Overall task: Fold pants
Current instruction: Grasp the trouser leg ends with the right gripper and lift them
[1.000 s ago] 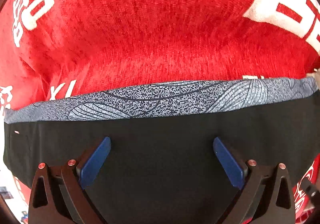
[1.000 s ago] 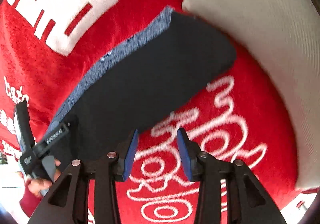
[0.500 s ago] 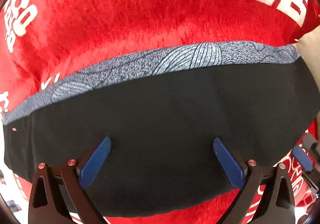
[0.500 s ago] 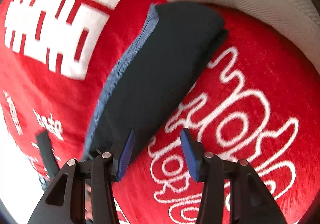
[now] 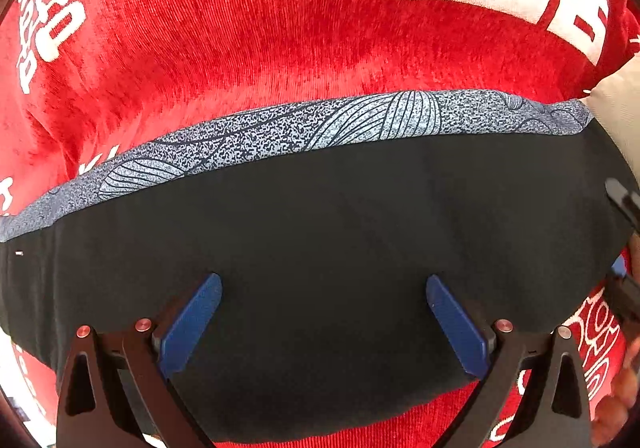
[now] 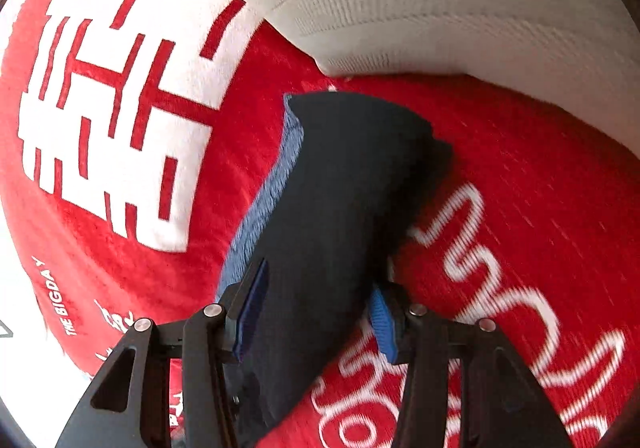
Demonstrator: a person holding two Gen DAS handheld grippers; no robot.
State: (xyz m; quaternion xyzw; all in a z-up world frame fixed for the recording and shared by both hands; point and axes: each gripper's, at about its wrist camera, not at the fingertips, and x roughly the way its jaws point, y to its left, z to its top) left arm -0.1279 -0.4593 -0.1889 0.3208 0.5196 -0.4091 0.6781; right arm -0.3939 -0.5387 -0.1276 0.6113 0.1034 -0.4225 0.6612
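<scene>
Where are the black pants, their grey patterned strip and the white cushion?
black pants (image 5: 340, 248), left wrist view, plain middle.
grey patterned strip (image 5: 360, 124), left wrist view, its lined part.
white cushion (image 6: 440, 0), right wrist view, ribbed face.

The red blanket (image 6: 248, 152) carries white print: in the right wrist view, small capitals near its left edge read "THE BIGDAY" (image 6: 56, 298), running up the cloth. Beside that stands a large white block sign (image 6: 116, 120) cut by red bars, like a Chinese character, which also shows at the top right of the left wrist view. The looping white outline letters (image 6: 480, 288) at the lower right and the white letters (image 5: 48, 16) at the upper left of the left wrist view are too bent to read.
</scene>
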